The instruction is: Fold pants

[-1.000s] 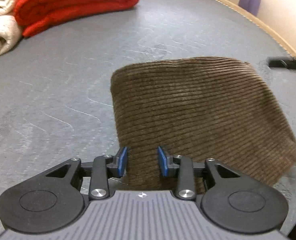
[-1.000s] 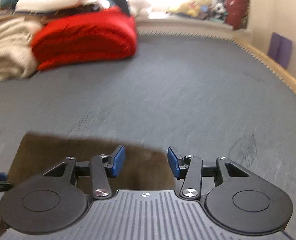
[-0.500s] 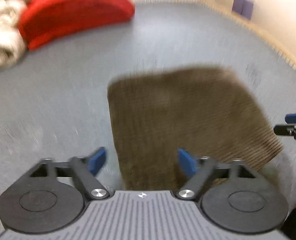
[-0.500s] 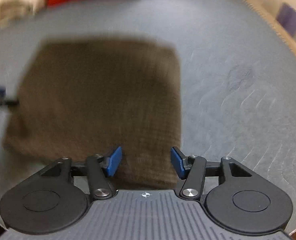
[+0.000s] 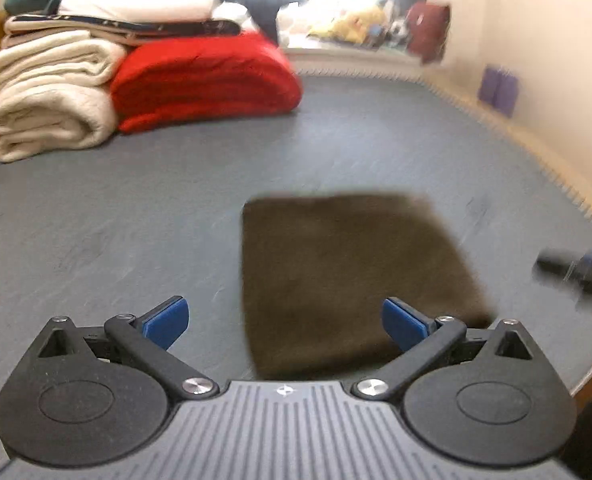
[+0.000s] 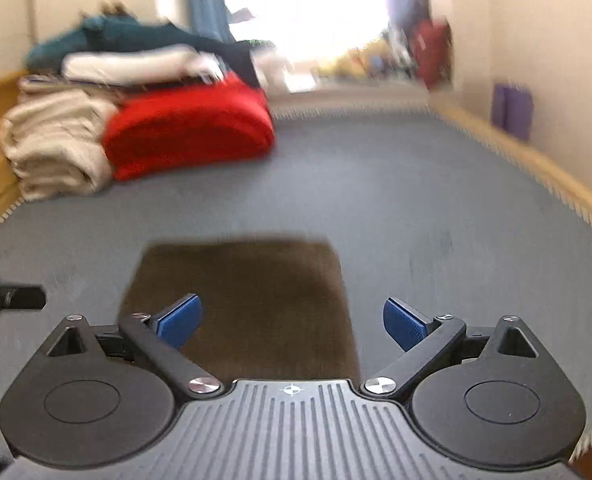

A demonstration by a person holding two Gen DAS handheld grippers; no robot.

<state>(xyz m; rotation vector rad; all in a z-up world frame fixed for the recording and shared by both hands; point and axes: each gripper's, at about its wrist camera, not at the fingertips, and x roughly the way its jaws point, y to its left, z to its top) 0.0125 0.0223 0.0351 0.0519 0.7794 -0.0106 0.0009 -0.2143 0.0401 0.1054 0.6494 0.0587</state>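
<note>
Both grippers withdrawn, pants (image 5: 348,280) blurred

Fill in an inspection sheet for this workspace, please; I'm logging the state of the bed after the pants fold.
Surface: grey bed cover, lightly creased, wooden edge on the right.
Job's things: brown corduroy pants lying flat as a compact folded rectangle; neither gripper touches them.
Clutter: red blanket and cream blanket folded at the far left, with more folded textiles stacked on top.
Grippers: left gripper open and empty above the near edge of the pants; right gripper open and empty.
Cables: nothing seen.
Surroundings: bright window with blurred soft toys on the sill, cream wall, purple item against it.
</note>
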